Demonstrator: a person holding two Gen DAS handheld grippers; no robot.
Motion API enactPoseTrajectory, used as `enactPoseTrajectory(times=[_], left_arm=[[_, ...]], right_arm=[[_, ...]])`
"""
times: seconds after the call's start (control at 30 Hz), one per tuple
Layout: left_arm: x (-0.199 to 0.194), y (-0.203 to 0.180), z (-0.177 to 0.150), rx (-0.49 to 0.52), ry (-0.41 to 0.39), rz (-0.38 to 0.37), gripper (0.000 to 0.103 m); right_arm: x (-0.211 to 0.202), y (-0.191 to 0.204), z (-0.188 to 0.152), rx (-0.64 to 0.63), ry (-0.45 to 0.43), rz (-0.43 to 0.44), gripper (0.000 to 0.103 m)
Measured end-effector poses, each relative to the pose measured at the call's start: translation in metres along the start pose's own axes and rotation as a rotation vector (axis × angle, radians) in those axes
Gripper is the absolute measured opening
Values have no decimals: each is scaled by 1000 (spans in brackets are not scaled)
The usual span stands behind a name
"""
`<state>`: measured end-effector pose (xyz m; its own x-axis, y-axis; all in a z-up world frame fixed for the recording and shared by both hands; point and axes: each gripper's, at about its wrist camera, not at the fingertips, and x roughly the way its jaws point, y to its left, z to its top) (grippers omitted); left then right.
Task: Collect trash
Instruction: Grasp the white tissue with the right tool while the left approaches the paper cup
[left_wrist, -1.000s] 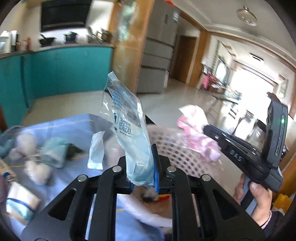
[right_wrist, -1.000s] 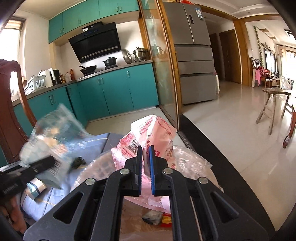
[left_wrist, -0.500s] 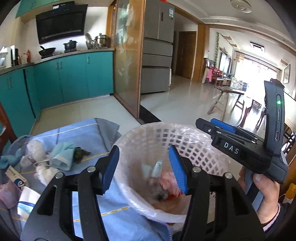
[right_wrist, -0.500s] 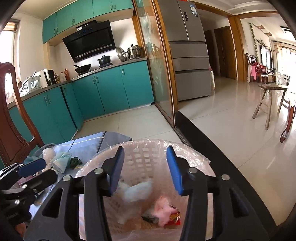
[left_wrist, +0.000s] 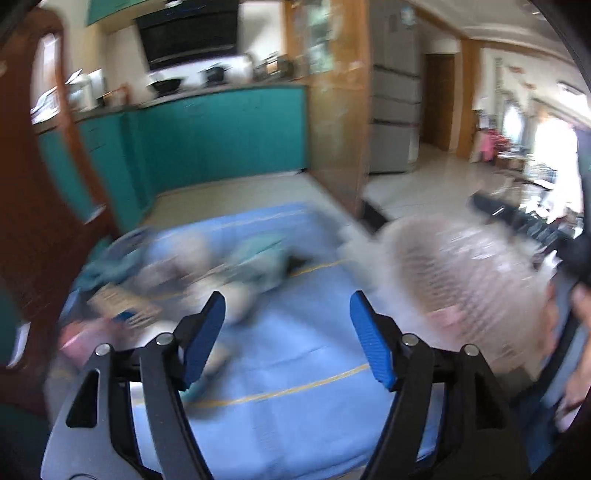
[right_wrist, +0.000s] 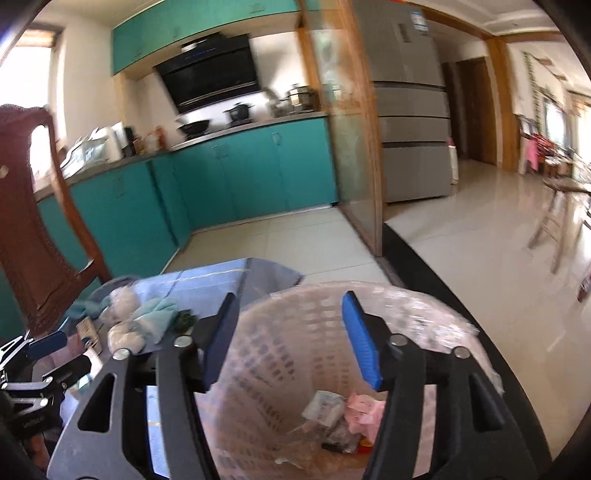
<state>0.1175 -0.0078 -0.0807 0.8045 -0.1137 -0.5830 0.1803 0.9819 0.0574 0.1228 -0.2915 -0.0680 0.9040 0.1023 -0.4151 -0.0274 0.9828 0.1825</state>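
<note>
Both grippers, left and right, had just been opening, fingers wide and empty. Wrappers lay in the basket; the tissues on the table looked blurred, so I risked grabbing the cloth.

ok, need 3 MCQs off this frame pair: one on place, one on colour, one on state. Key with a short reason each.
1. Where does the pink wrapper lie?
A. inside the basket
B. on the blue cloth
C. between the right gripper's pads

2. What colour are the pads on both grippers?
A. red
B. blue
C. white

3. How does the right gripper stand?
A. shut on a wrapper
B. shut, empty
C. open, empty

Key:
1 A: it rests at the bottom of the lattice basket, among other scraps.
2 B: blue pads show on the right gripper and on the left gripper alike.
3 C: its jaws have just been opening and stand apart above the basket with nothing between them.
</note>
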Motion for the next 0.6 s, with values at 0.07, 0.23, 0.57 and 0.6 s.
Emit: enactPoseTrajectory(times=[0.07,0.23,0.57,0.6], left_arm=[[2,34,-12,-32,41,62,71],[14,82,-26,-68,117,111,75],[35,86,-46,-90,216,56,78],[36,87,-47,-90,218,59,78]], right_arm=[[17,26,4,-55,56,81,65],[59,116,11,-243,201,256,75],[139,222,-30,-370,415,366,56],[145,225,-32,-374,435,375,49]])
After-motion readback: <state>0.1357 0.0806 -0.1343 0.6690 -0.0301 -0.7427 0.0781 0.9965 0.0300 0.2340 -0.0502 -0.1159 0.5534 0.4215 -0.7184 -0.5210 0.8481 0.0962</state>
